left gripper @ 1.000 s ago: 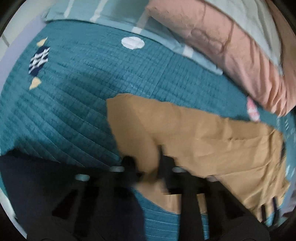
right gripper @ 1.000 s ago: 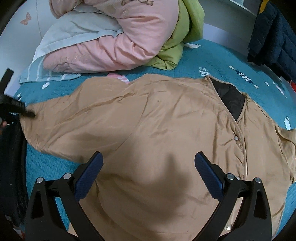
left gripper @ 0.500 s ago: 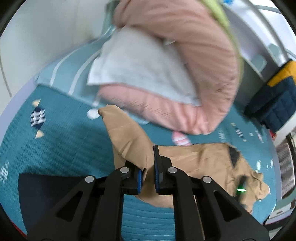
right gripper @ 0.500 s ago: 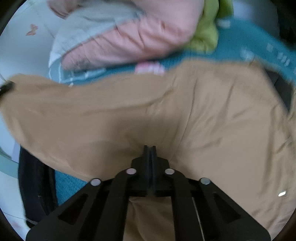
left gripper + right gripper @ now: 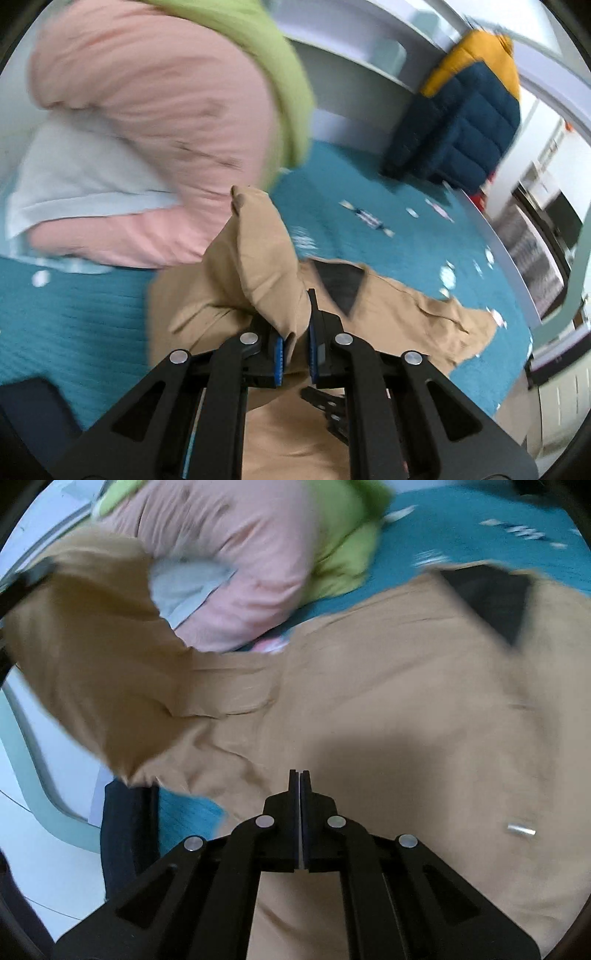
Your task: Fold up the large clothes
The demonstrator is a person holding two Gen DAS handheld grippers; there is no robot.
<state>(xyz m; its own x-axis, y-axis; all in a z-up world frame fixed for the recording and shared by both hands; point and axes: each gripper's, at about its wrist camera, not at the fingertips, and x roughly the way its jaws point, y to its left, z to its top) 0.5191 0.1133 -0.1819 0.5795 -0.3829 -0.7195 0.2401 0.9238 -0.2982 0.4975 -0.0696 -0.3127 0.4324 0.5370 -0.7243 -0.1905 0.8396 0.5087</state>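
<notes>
Underneath, teal quilted bedspread [image 5: 424, 236], pink bedding [image 5: 147, 122]

Tan cotton jacket with black-lined collar [image 5: 388, 701] lies spread on the bed, 1 sleeve [image 5: 258, 254] lifted and folding inward.

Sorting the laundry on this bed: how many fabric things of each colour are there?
Tan: 1, the jacket
Pink: 1, the quilt
Green: 1, the blanket
Navy and yellow: 1, the puffer coat
Teal: 1, the bedspread
Total: 5
</notes>
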